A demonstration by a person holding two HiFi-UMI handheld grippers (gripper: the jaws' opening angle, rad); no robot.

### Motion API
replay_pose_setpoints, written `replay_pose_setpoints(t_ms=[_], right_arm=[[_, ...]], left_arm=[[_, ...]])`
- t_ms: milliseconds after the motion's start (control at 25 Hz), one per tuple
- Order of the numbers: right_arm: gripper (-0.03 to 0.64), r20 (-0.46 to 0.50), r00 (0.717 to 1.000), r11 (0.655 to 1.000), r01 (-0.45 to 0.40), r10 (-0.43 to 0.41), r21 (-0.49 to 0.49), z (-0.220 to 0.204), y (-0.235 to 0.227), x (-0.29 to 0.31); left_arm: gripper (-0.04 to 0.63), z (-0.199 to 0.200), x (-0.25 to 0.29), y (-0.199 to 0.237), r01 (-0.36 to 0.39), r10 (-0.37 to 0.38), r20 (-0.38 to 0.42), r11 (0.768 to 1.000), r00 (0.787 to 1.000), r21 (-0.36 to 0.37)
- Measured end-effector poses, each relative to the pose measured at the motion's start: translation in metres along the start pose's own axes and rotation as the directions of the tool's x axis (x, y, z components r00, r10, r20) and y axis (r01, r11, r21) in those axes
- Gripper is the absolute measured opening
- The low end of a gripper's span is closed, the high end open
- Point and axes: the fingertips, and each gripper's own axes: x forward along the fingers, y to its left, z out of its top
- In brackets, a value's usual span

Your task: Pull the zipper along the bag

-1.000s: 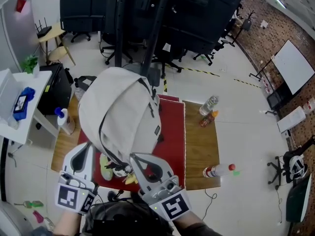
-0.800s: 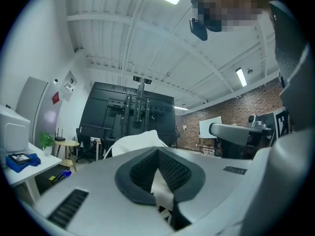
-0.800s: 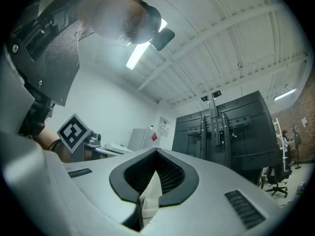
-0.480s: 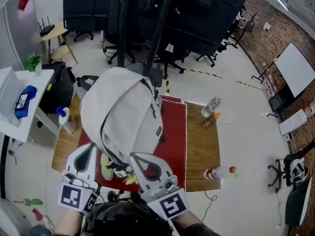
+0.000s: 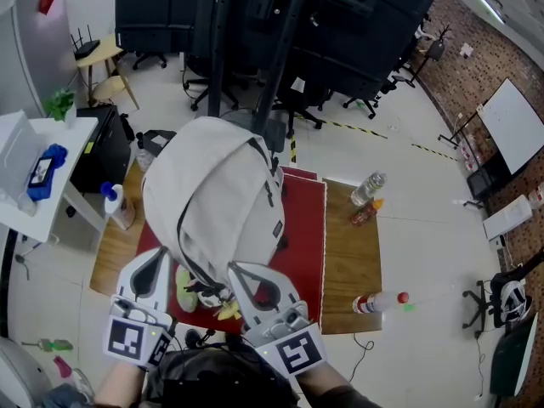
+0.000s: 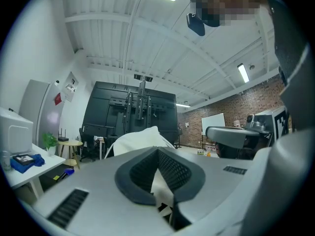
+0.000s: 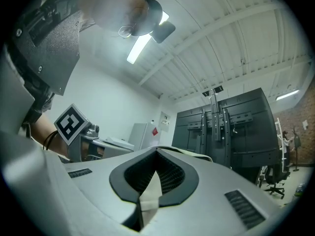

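Left claw (image 6: 158, 155): closed tight, pale fabric of the bag (image 5: 217, 189) pinched between its pads.
Right claw (image 7: 156, 156): closed tight on a pale strip (image 7: 150, 193).
Bag position: cream and bulging, over the red mat (image 5: 302, 228); its near end meets both claws at 6 o'clock.
Counter (image 5: 353, 253): wooden; clear bottle (image 5: 367, 185) at 3 o'clock of the bag.
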Motion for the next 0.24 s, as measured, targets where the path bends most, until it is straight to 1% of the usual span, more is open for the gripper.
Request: replay_pose_setpoints(t_ms=[120, 240], right_arm=[[-0.002, 0.004, 1.000, 1.000, -0.007, 0.007, -0.007, 0.0003, 0.0026, 0.0006], [-0.002, 0.006, 1.000, 1.000, -0.011, 0.012, -0.021, 0.0017, 0.0040, 0.0007]], left_arm=[[0.028, -0.0015, -0.0021, 0.0013, -0.006, 0.006, 0.000, 1.000, 1.000, -0.011], [0.028, -0.0008, -0.0033, 0.0007, -0.010, 0.010, 0.002, 1.000, 1.000, -0.007]])
